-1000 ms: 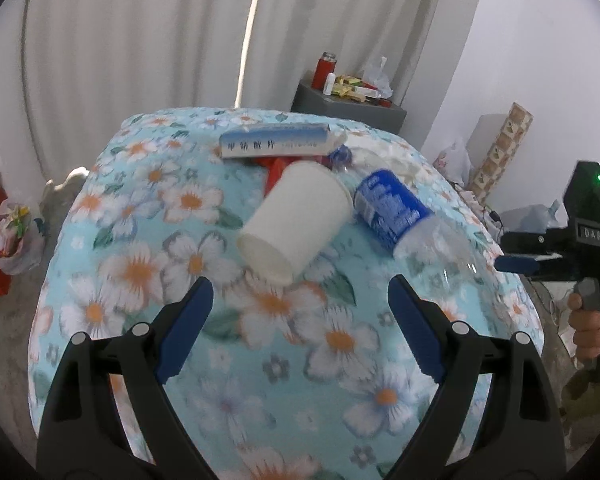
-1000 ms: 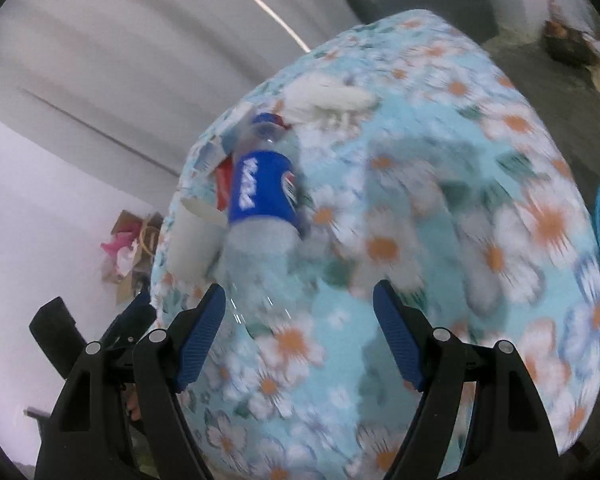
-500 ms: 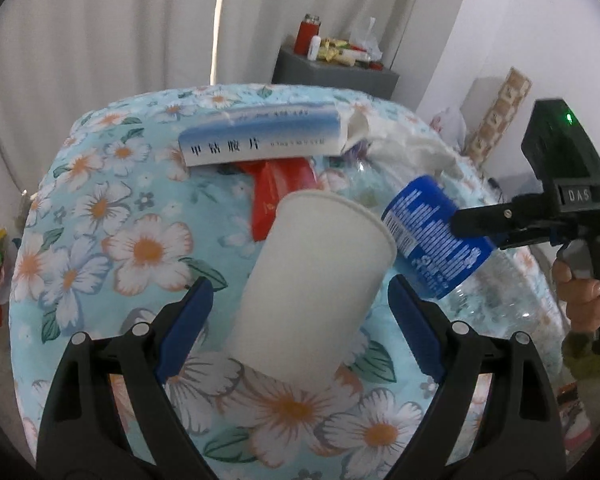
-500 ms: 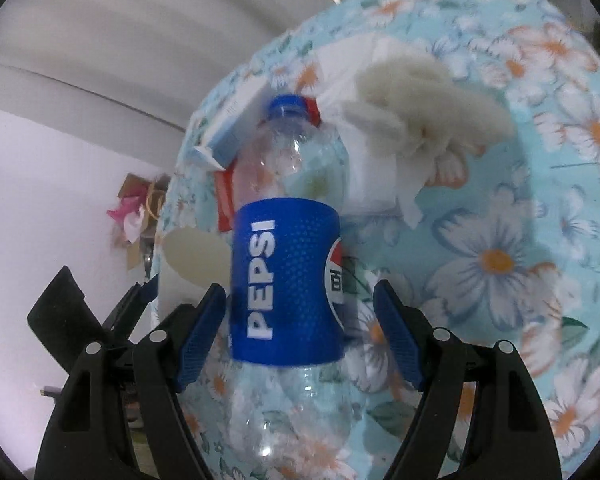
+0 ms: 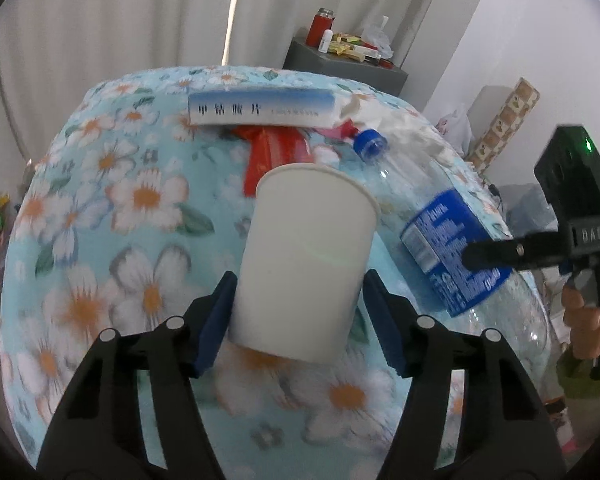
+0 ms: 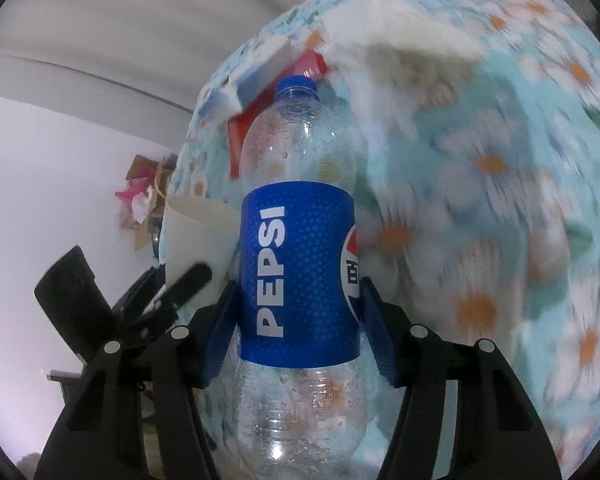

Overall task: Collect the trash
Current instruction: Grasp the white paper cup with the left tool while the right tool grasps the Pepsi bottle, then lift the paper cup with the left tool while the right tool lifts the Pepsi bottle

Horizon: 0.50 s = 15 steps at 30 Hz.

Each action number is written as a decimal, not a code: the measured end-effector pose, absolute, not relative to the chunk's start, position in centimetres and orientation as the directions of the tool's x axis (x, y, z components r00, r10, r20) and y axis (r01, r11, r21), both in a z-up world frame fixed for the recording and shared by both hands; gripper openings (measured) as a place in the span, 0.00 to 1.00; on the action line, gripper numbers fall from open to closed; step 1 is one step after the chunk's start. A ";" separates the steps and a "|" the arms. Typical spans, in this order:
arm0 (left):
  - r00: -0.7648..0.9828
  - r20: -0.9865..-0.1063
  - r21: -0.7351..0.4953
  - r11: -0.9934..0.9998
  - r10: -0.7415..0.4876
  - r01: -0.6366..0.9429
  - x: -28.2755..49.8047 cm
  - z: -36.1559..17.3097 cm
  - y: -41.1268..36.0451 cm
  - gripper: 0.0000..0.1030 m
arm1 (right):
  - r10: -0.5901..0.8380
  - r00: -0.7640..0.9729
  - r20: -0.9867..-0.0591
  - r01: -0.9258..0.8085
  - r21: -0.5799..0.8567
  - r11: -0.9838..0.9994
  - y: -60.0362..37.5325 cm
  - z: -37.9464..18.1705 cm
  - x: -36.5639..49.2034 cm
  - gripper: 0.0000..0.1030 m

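Left tongs (image 5: pixel 300 320) closing on cup (image 5: pixel 306 248) — right tongs (image 6: pixel 298 322) on bottle (image 6: pixel 298 280).

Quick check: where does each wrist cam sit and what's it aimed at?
Left wrist: on the left gripper, angled down at the white paper cup between its blue pads; right gripper and a hand at right.
Right wrist: on the right gripper, angled down at the clear Pepsi bottle between its pads.
Shared: cup, bottle, floral blue cloth.

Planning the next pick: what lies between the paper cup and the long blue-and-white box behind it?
A red wrapper on the floral cloth, seen in the left wrist view.
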<state>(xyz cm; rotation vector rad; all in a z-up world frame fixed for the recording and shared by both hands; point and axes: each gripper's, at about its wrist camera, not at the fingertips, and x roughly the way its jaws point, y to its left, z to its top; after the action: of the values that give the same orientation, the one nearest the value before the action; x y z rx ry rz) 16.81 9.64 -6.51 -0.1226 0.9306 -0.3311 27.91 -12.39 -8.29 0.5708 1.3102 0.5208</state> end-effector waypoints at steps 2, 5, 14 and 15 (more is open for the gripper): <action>0.548 -0.764 -0.258 0.940 -0.341 0.224 15.0 -6.2 9.3 0.59 | 0.639 0.186 -0.746 -0.031 0.646 0.763 -13.2 -8.2 25.4 0.56; 0.531 -0.765 -0.296 0.932 -0.363 0.211 12.5 -6.0 9.1 0.59 | 0.613 0.202 -0.764 -0.025 0.621 0.783 -14.7 -7.9 21.9 0.56; 0.405 -0.776 -0.465 0.872 -0.484 0.153 6.6 -7.5 8.7 0.59 | 0.600 0.251 -0.760 0.062 0.631 0.773 -18.2 -8.6 15.0 0.57; 0.405 -0.781 -0.451 0.878 -0.476 0.162 6.5 -7.4 8.4 0.59 | 0.602 0.254 -0.757 0.068 0.635 0.770 -18.6 -8.7 14.7 0.57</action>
<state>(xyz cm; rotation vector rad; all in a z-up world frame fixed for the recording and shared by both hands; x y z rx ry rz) 6.49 8.45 -7.36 -0.3270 1.0842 -0.4112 14.71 -18.57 -8.72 0.6300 1.2806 0.3974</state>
